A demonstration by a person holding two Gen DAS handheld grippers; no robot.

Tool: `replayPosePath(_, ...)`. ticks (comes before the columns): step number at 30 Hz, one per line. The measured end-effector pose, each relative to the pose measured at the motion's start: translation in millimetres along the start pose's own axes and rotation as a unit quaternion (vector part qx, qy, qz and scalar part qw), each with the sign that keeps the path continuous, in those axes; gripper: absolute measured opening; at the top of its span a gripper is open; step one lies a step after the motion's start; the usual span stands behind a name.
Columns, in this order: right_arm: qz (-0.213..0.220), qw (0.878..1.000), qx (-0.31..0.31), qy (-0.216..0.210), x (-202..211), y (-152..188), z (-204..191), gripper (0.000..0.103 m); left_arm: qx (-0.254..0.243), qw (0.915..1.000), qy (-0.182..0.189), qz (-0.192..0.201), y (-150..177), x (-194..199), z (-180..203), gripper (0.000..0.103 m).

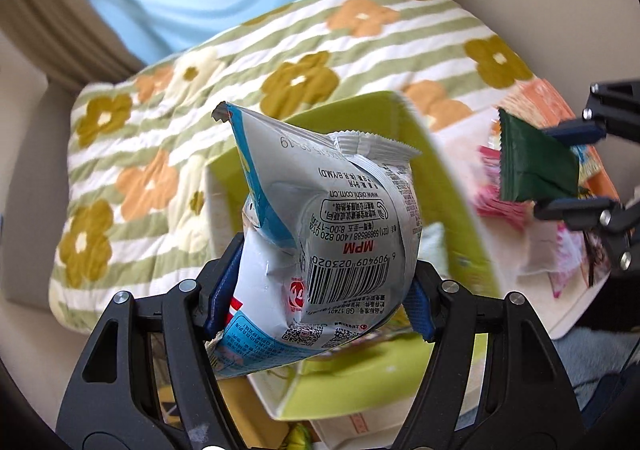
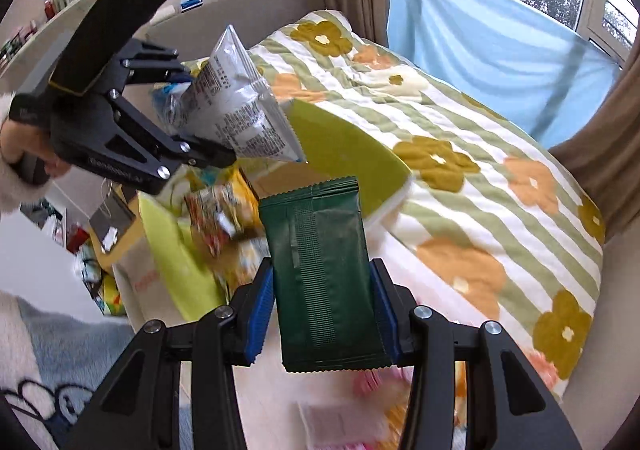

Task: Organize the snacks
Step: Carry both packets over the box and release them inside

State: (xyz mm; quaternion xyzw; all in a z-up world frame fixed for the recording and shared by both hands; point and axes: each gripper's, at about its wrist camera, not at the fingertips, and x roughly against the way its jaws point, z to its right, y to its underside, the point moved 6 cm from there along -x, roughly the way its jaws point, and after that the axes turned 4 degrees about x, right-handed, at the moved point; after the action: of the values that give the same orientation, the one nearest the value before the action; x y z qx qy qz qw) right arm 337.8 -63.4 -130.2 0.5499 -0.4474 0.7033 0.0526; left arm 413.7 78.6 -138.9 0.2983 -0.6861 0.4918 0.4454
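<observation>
right hand-held gripper (image 2: 323,320) clamps green packet (image 2: 320,270) above floral quilt (image 2: 460,154).

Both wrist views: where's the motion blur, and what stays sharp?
Left wrist view: the silver-blue snack bag in the left gripper is sharp, its barcode readable; the green box behind smears. Right wrist view: the dark green packet in the right gripper is crisp; the snack pile blurs; fisheye bends edges.

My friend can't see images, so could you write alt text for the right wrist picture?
A hand-held right gripper clamps a dark green snack packet between blue pads, above a flower-patterned quilt. At left, the left gripper holds a puffy silver snack bag over a lime-green box.
</observation>
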Motion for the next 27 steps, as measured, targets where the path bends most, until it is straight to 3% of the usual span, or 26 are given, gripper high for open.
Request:
replayPosePath(8,-0.018,0.997,-0.072,-0.016,-72.8,-49.7,-4.1,0.042,0.012,0.9998,0.013,-0.012,-3.5,-51.6,-52.2,0.066)
replayPosePath(15,-0.024,0.984,-0.178,0.009,-108.9,-62.2,3.1,0.042,0.033,0.9962,0.068,-0.043,-3.5,-106.1,-58.4,0.067)
replayPosePath(17,-0.024,0.977,-0.214,0.012,-110.5,-58.9,7.2,0.042,0.034,0.9953,0.083,-0.036,-4.6,-114.1,-53.6,0.075)
replayPosePath(20,-0.025,0.968,-0.246,0.03,-107.7,-51.6,11.3,0.042,0.039,0.9958,0.077,-0.029,-4.3,-121.2,-49.7,0.099)
replayPosePath(27,-0.031,0.967,-0.248,0.054,-109.9,-45.1,15.0,0.042,0.089,0.9942,0.053,-0.029,16.8,-114.6,-56.6,0.101)
